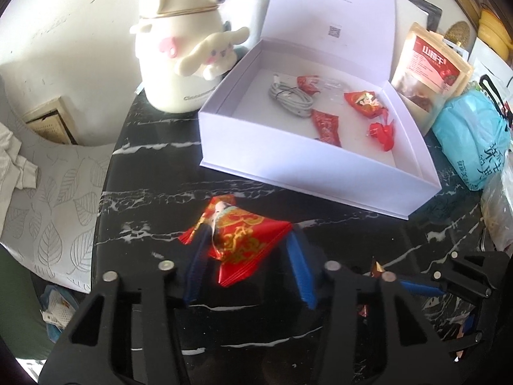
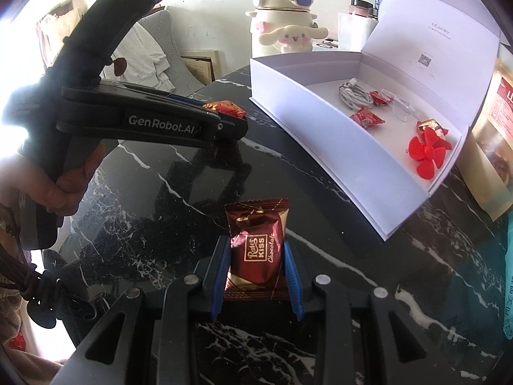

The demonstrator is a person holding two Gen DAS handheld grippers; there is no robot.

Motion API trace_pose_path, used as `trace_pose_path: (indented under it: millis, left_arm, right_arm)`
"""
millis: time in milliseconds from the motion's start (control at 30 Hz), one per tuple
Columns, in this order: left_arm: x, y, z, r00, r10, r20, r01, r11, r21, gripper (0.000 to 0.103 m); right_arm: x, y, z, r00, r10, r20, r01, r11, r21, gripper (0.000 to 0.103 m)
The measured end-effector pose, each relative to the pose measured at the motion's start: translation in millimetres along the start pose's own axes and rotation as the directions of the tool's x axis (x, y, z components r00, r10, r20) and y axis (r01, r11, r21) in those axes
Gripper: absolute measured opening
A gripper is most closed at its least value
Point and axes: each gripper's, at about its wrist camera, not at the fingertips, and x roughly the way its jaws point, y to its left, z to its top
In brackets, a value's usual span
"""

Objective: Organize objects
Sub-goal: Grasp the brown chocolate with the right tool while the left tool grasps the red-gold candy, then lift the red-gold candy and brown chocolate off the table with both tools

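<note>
- The right gripper was closed onto a glossy brown chocolate packet, its ribbed blue fingers pressing both crinkled sides.
- The left gripper stood partly open around a flat red-and-gold foil packet; whether it pinched it I cannot tell.
- Both packets lay on the black, white-veined marble worktop, just in front of the white cardboard box.
- Inside the box lay a coiled grey cable and red wrapped sweets.
- Left of the box stood a smooth cream bottle.

Dark-red chocolate packet and red-gold packet flat on black marble; open white box nearby.
</note>
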Motion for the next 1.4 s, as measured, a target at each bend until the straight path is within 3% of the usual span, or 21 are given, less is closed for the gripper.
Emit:
trace_pose_path:
  millis: [133, 1000, 1067, 1133, 1200, 1400]
  left_arm:
    - [-7.5, -8.3, -1.4, 1.000, -0.003, 0.031, 0.002, 0.999, 0.033, 0.034]
    - [-53.1, -45.4, -62.2, 1.000, 0.014, -0.019, -0.012, 0.996, 0.092, 0.033]
    - [-56.6, -45.4, -66.3, 1.000, 0.015, -0.016, -0.013, 0.997, 0.082, 0.033]
    - [-60.0, -43.5, -70.2, 1.000, 0.028, -0.001, -0.027, 0.997, 0.072, 0.033]
    - [-60.4, -41.1, -72.5, 0.999, 0.053, 0.007, -0.053, 0.996, 0.069, 0.034]
    - [-53.0, -35.1, -73.4, 0.997, 0.078, -0.007, -0.078, 0.996, 0.041, 0.035]
  right_arm:
    - [-2.3, -1.5, -3.1, 1.000, 0.000, 0.002, 0.000, 1.000, 0.004, 0.032]
    - [-33.7, -7.8, -43.4, 1.000, 0.003, 0.024, -0.005, 0.997, 0.073, 0.028]
    - [-34.4, -7.4, -44.8, 1.000, 0.003, 0.031, -0.005, 0.997, 0.080, 0.029]
    - [-34.7, -6.8, -45.7, 0.999, 0.002, 0.045, -0.006, 0.996, 0.086, 0.045]
    - [-33.8, -5.5, -45.5, 0.999, -0.005, 0.054, -0.001, 0.995, 0.096, 0.052]
    - [-26.2, 6.5, -42.1, 0.996, -0.059, 0.063, 0.054, 0.996, 0.070, 0.052]
